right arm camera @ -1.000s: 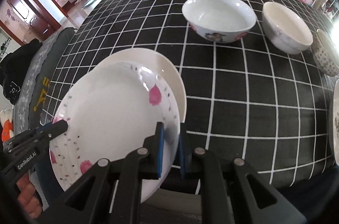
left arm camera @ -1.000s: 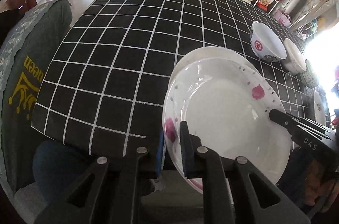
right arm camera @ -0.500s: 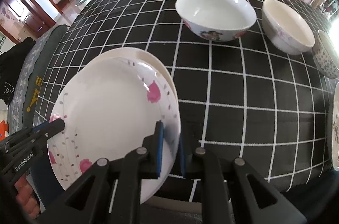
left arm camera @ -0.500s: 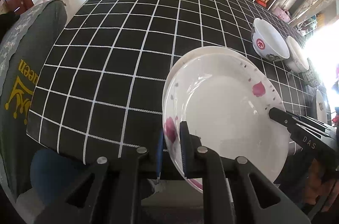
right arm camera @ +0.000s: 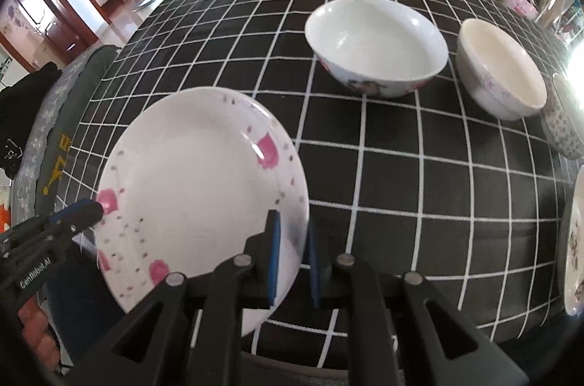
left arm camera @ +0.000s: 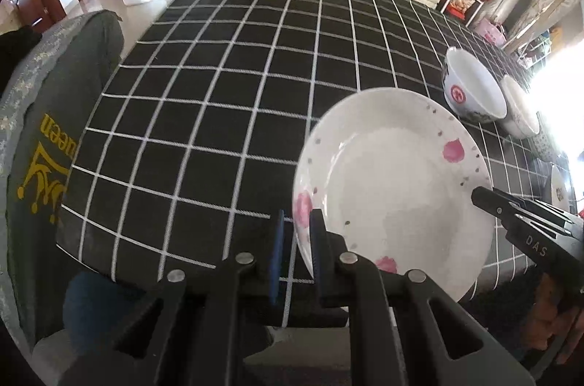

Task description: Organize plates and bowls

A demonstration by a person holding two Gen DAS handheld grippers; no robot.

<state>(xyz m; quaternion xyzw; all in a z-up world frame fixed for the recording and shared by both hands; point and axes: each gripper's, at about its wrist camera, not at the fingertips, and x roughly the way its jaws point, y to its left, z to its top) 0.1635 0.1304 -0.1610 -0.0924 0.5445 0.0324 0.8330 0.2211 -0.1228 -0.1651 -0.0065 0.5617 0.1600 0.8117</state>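
I have the flowered plate (left arm camera: 394, 188) pinched from both sides: my left gripper (left arm camera: 295, 251) has its fingers narrowed onto the near-left rim, and my right gripper (right arm camera: 292, 251) clamps the opposite rim, its blue pads either side of the edge. Each gripper shows in the other's camera, nosing against the plate's far edge.

The plate (right arm camera: 197, 181) is round, shallow and glossy white — glazed ceramic by the sheen — with pink petal blotches and small grey flecks scattered around the broad rim. It sits at the near edge of the desk (left arm camera: 219, 94), over the black cloth with its thin white grid; I cannot tell whether it rests on the cloth or is lifted off it.

Further back on the desk stands a wide white bowl (right arm camera: 376, 46) with a red-and-dark pattern on its outer wall, smooth and deep. Just beside it to the right is a smaller cream bowl (right arm camera: 500, 68) with faint lilac markings, and at the right edge a speckled bowl (right arm camera: 564, 126), partly cut off. Another patterned plate (right arm camera: 573, 251) peeks in at the far right — only its rim shows.
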